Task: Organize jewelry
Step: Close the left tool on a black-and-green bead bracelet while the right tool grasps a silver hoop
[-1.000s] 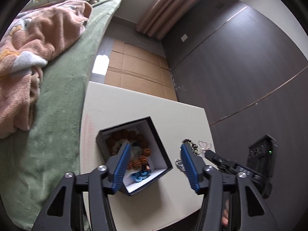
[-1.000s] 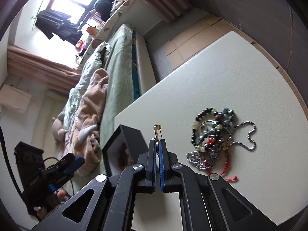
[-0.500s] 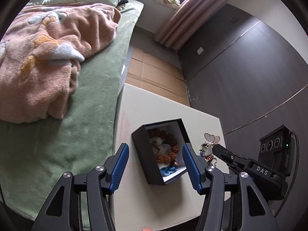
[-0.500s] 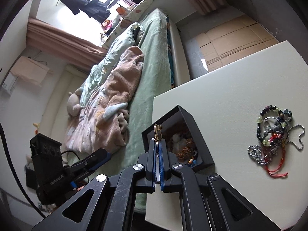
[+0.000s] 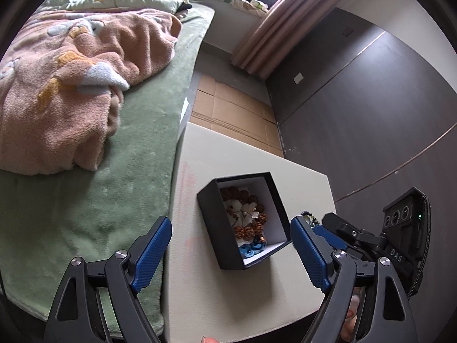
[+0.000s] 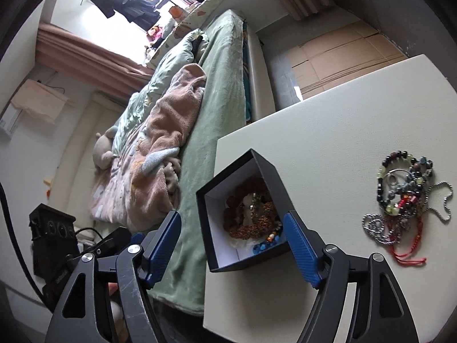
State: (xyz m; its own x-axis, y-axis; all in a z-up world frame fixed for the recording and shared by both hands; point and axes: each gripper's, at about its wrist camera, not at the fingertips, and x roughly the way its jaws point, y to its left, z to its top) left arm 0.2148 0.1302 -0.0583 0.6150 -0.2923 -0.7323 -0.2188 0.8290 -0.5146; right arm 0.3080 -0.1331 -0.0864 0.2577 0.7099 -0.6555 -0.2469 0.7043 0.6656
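Note:
A black jewelry box [image 5: 211, 228] with a white lining sits open on the cream table [image 5: 228, 157]; it also shows in the right wrist view [image 6: 268, 171]. It holds brown bead bracelets [image 6: 251, 223], a white butterfly piece [image 5: 245, 210] and blue beads [image 5: 251, 250]. A pile of loose jewelry [image 6: 402, 200] lies on the table to the box's right. My left gripper [image 5: 231, 254] is open and empty above the box. My right gripper [image 6: 232, 245] is open and empty over the box, and appears in the left wrist view [image 5: 337, 228].
A bed with a green cover [image 5: 85, 200] and a pink blanket [image 5: 71, 85] adjoins the table's left side. Cardboard sheets [image 5: 228, 108] lie on the floor beyond. A dark wall [image 5: 371, 114] is on the right.
My right gripper opened and the butterfly piece it held now lies in the box. Both grippers have shifted left toward the box.

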